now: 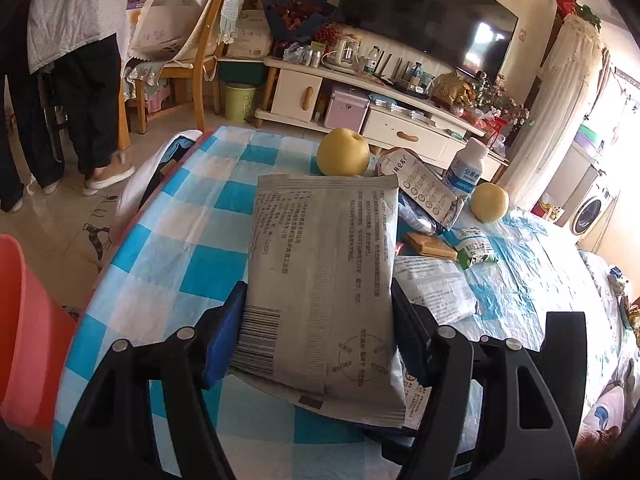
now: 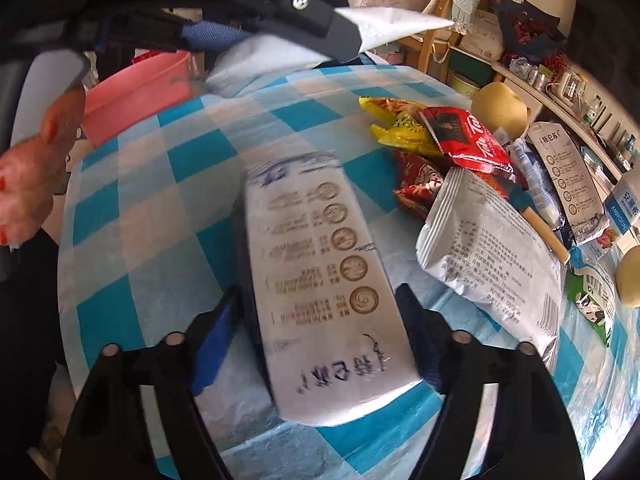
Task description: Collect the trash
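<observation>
My left gripper (image 1: 318, 300) is shut on a grey printed snack bag (image 1: 320, 276) and holds it over the blue checked tablecloth (image 1: 192, 216). My right gripper (image 2: 320, 300) is shut on a white milk carton with gold seals (image 2: 328, 292), held above the cloth (image 2: 152, 208). More trash lies on the table: a second grey bag (image 2: 492, 252), red and yellow wrappers (image 2: 432, 140), a flattened carton (image 1: 424, 188) and a small green-and-white milk pouch (image 1: 476, 250). A pink bucket (image 1: 24, 336) stands at the table's left edge; it also shows in the right wrist view (image 2: 136, 92).
Two yellow pears (image 1: 343, 152) (image 1: 489, 202) and a white bottle (image 1: 466, 170) stand at the table's far side. A person (image 1: 76, 60) stands on the floor at left by a wooden chair (image 1: 196, 56). A TV cabinet (image 1: 360, 96) is behind.
</observation>
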Demonstrator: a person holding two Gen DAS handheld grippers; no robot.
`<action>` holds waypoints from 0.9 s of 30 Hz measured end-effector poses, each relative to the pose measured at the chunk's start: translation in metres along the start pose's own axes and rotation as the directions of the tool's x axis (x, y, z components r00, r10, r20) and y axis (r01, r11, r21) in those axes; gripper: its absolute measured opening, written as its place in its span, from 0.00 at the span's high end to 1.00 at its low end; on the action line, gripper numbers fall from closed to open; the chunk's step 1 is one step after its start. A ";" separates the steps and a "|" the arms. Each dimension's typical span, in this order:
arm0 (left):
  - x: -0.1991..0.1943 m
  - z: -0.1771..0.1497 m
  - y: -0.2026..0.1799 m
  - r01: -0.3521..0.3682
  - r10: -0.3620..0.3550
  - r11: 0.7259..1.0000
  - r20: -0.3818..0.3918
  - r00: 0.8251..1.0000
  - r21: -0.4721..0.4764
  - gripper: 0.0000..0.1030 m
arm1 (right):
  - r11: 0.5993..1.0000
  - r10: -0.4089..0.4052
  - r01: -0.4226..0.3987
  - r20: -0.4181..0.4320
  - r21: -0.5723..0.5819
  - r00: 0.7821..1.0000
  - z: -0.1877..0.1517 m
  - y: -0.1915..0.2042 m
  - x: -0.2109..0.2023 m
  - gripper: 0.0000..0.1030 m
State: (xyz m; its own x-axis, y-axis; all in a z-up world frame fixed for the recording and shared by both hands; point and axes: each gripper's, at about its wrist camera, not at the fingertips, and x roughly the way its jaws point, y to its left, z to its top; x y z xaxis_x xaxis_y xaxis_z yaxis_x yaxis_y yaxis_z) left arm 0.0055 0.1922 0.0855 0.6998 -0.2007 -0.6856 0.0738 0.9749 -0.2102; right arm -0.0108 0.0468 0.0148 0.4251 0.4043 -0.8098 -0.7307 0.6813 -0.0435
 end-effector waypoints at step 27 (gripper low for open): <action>-0.071 -0.018 0.063 -0.140 0.187 0.953 0.158 0.970 -0.267 0.33 | 0.974 -0.009 -0.010 0.086 0.225 0.996 -0.001 0.018 -0.051 0.38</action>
State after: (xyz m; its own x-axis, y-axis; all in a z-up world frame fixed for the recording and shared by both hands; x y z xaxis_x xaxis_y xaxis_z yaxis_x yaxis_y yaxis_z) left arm -0.0528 0.2657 0.1082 0.8044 0.0026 -0.5941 -0.2177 0.9318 -0.2906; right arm -0.0463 0.0379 0.0542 0.4764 0.4489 -0.7560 -0.5961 0.7969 0.0976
